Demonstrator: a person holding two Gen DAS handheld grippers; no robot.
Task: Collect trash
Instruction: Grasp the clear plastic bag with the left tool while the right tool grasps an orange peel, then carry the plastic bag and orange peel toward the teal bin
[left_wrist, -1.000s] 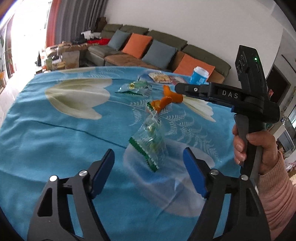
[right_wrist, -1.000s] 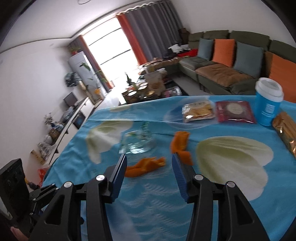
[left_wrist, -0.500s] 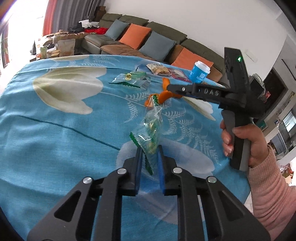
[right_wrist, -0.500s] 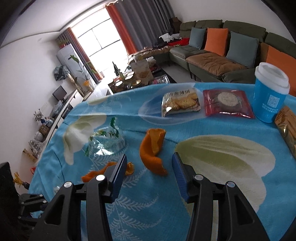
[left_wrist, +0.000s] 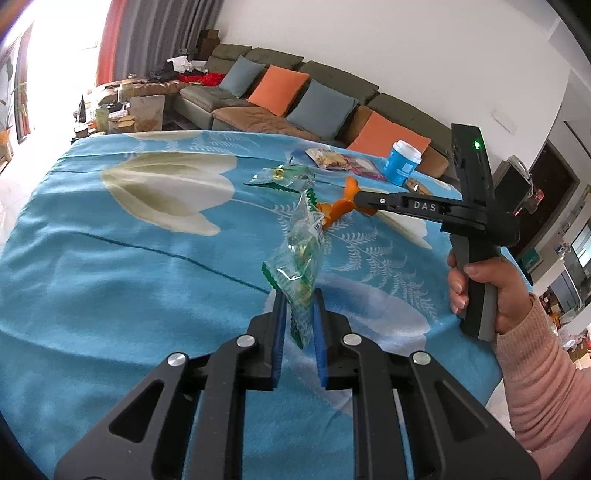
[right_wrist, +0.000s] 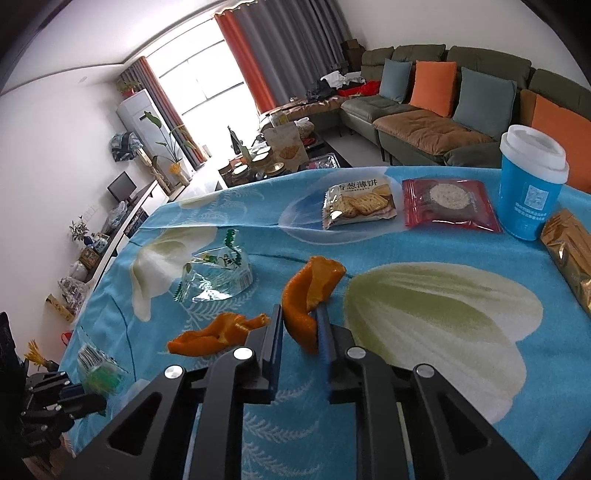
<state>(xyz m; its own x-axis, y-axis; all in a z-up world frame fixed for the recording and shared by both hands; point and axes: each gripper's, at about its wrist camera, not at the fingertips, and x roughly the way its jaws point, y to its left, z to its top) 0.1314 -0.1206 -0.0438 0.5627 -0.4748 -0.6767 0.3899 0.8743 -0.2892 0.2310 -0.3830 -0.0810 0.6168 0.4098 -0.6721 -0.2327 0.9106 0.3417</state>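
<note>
Left claw (left_wrist: 298, 321): we have it pinched narrow on a clear green-edged candy wrapper (left_wrist: 301, 254), which rises from between the pads.
Right claw (right_wrist: 301, 332): its jaws are closing, and we see a curled orange peel (right_wrist: 308, 295) gripped between the pads.
Second orange peel (right_wrist: 214, 334): on the blue flowered table (right_wrist: 424, 387), just left of our right claw.
Second clear wrapper (right_wrist: 216, 275): on the table, beyond our right claw, to its left.
Biscuit packet (right_wrist: 358, 201), red packet (right_wrist: 448, 205), blue cup (right_wrist: 530, 182): far ahead of our right claw.

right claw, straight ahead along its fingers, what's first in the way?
The right claw is closing on an orange peel. Beyond it lies bare tablecloth, then probably the cracker packet; depth unclear.
</note>
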